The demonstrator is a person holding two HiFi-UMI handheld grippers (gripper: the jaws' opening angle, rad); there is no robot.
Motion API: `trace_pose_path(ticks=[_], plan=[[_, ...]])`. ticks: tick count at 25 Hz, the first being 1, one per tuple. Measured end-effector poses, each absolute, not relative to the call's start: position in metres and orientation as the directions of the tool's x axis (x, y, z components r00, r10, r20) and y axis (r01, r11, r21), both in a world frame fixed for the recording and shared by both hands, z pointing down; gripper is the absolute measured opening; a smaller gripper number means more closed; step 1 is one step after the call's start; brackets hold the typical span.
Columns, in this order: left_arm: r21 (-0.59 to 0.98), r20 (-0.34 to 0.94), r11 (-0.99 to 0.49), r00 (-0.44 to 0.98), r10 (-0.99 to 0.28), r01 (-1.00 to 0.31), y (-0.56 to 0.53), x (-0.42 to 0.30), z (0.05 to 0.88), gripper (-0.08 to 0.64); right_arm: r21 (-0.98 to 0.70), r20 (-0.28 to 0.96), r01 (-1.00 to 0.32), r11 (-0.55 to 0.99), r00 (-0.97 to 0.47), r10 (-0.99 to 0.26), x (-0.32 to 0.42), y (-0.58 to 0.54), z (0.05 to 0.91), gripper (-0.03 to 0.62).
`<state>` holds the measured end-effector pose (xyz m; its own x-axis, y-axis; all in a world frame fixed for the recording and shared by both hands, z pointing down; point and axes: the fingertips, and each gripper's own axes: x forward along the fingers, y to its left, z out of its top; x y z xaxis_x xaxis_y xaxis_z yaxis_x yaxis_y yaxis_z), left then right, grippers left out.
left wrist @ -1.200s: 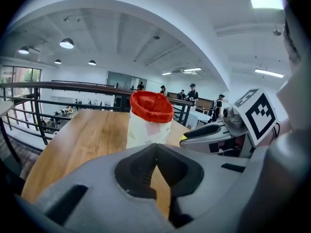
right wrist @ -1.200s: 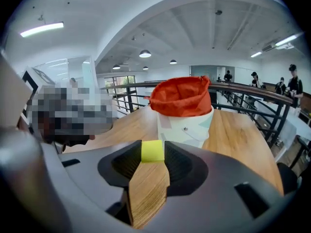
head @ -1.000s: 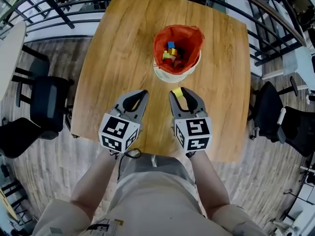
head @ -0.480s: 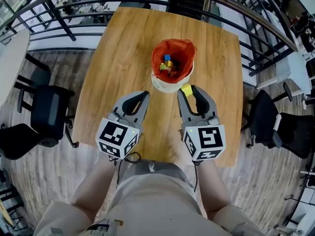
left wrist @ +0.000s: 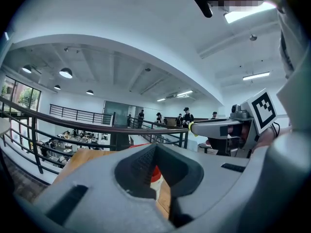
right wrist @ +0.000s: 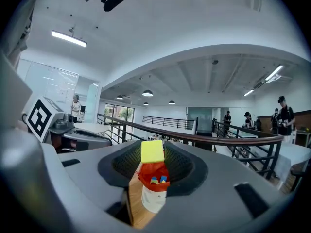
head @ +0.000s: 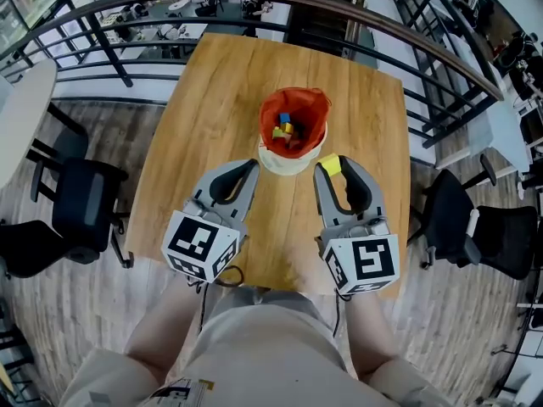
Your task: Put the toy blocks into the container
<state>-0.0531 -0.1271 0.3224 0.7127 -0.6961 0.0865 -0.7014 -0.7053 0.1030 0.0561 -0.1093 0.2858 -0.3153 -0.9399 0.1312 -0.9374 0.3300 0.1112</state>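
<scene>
right gripper (head: 333, 168) | clamps yellow block (right wrist: 152, 151) | container (head: 287, 163) just ahead

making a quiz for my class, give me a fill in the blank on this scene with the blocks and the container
1. The right hand-held gripper is shut on a ____ block.
2. The liner inside the container is ____.
3. The hand-held gripper with nothing between its jaws is the person's ____ one.
4. The container stands on a ____ table.

Missing words: yellow; red; left; wooden
</scene>
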Motion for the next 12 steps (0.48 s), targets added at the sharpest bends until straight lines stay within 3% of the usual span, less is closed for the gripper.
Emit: trace_pose_path(ticks=[12], plan=[[0.151,0.085,-0.702,0.716,-0.692,-0.696,-0.148,-0.04,0.323,0.012,0.157,0.177,-0.916,0.369,-0.342,-0.923,0.047,-0.142,0.296,0.152]])
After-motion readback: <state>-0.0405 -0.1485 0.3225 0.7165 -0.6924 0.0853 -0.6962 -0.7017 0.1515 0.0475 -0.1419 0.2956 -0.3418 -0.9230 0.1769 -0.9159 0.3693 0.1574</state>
